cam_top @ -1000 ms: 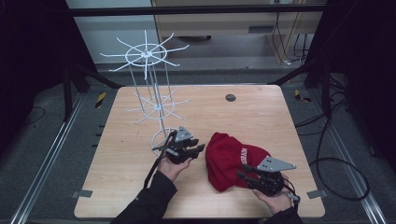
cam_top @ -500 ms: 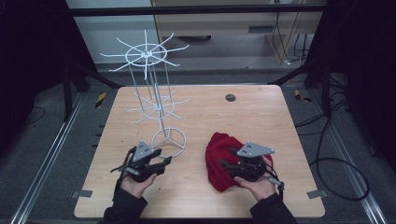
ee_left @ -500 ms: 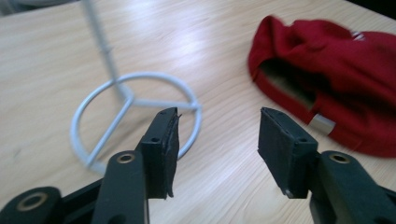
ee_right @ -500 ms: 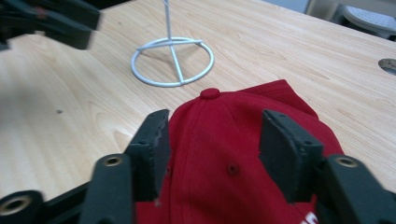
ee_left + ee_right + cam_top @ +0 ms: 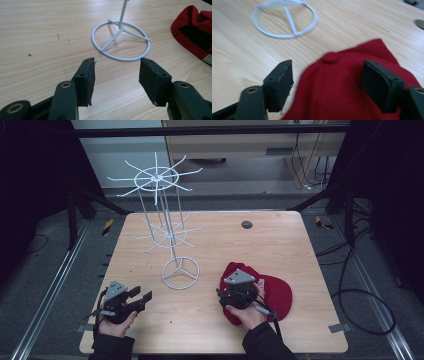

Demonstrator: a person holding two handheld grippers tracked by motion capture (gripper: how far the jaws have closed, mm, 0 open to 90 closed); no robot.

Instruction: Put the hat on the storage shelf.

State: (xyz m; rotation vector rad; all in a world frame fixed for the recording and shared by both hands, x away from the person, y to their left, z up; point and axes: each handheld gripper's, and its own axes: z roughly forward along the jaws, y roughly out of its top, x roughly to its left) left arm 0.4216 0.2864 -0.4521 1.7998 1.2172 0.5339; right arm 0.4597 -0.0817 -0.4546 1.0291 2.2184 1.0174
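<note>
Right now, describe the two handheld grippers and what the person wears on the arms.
Both are black two-jaw tools. The left gripper and the right gripper each carry a grey three-cornered plate on top. In the gripper views the jaws end in flat, rectangular black pads with small screw holes, on arms with brass-coloured rivets. A dark cable trails from each. The sleeves are dark, reaching the wrists.

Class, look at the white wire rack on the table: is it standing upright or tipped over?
Upright: the wire rack stands on its ring base, flat on the table.
</note>
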